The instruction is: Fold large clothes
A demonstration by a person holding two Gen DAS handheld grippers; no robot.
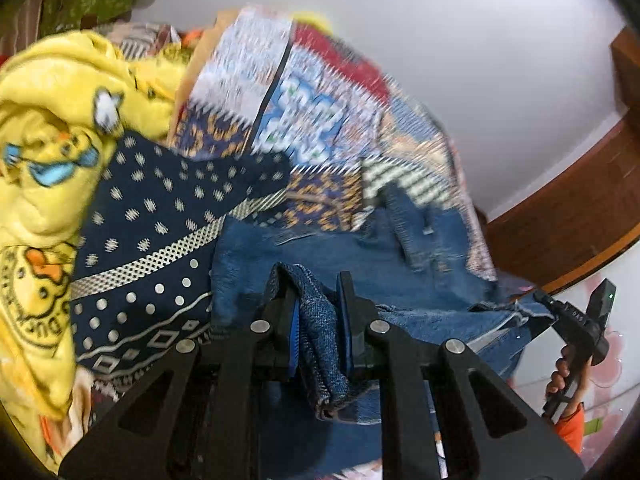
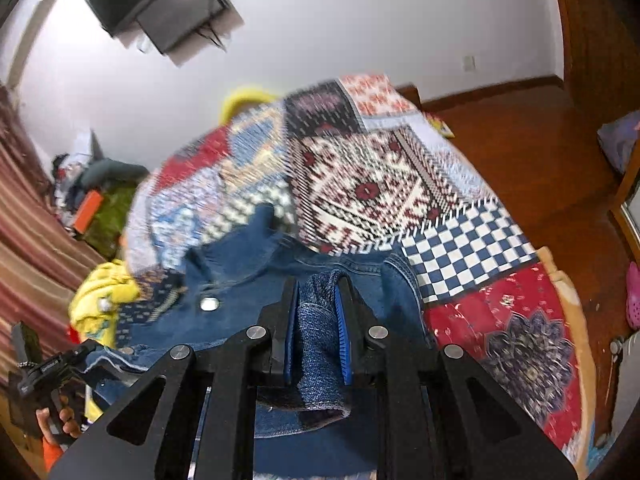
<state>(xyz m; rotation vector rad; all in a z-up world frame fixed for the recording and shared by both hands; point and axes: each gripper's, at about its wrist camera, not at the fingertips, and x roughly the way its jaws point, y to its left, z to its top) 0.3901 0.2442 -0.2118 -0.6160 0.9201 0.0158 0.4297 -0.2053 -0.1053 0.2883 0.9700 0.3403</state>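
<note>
My left gripper [image 1: 318, 312] is clamped on a bunched fold of the denim jacket [image 1: 360, 248], the blue pads pressing the thick cloth from both sides at the lower middle of the left wrist view. The rest of the jacket spreads away from the jaws toward the middle right of that frame, over the patchwork bedspread [image 1: 304, 108].

My right gripper [image 2: 318, 312] is closed the same way on another thick fold of the jacket, low in the middle of the right wrist view. Beyond the jaws the denim runs up to the centre of the frame, with a metal button [image 2: 209, 303] showing just left of the fingers.

In the left wrist view a yellow duck blanket [image 1: 52, 128] fills the left side, crumpled, and a navy dotted cloth [image 1: 160, 208] lies just beside it, touching the jacket's left edge. At the far right edge of that frame I see my other gripper held in a hand [image 1: 562, 376] with an orange sleeve [image 1: 570, 426] below it.

In the right wrist view the bedspread covers the middle and right, its checked blue and white patch [image 2: 460, 248] just right of the jacket. A wooden floor [image 2: 520, 136] shows at the upper right, a white wall [image 2: 360, 20] across the top, and a dark screen [image 2: 160, 4] hangs at the upper left. Both frames are blurred.
</note>
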